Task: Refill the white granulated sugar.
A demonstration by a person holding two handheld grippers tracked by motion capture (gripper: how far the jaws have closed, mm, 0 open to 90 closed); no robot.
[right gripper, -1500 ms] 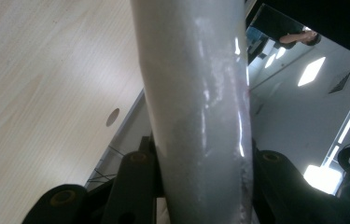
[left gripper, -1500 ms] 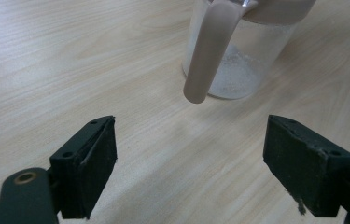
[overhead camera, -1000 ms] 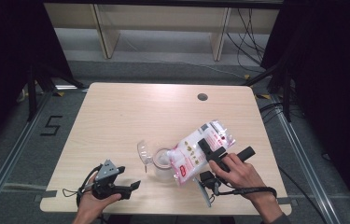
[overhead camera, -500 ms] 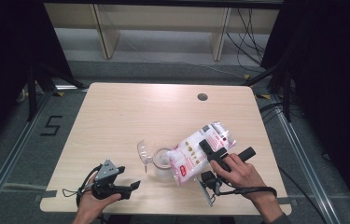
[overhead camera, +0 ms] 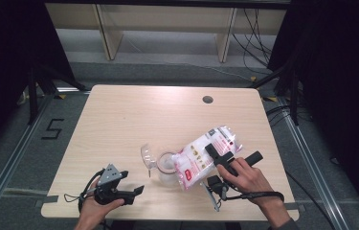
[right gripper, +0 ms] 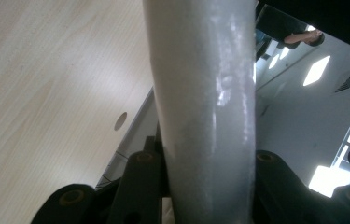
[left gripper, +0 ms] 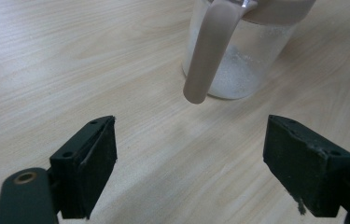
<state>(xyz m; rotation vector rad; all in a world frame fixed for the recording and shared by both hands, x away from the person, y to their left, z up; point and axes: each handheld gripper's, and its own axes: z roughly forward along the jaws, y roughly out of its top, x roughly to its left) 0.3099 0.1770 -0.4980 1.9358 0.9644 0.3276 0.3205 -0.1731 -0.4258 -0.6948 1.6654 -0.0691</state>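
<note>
Bag tipped over jar, right gripper clamped on it; left gripper idle with jaws wide.

Jar [overhead camera: 166,168] sits near the table's [overhead camera: 134,115] front edge, its mouth hidden in the high view by the white bag [overhead camera: 201,158] slanting over it from the right. Right gripper [overhead camera: 225,158] has the bag pinched between its jaws; right hand [overhead camera: 246,177] behind, wrist cocked up. Its own view shows the bag [right gripper: 205,107] as a pale blurred column squeezed between the jaws, print unreadable. Left gripper view gives what the high view cannot: white grains in the jar's [left gripper: 238,65] bottom, brownish rim and handle, top cut off. Left gripper [overhead camera: 131,191] lies low to the jar's left, spread apart, nothing in it, hand [overhead camera: 95,211] half out of frame.
</note>
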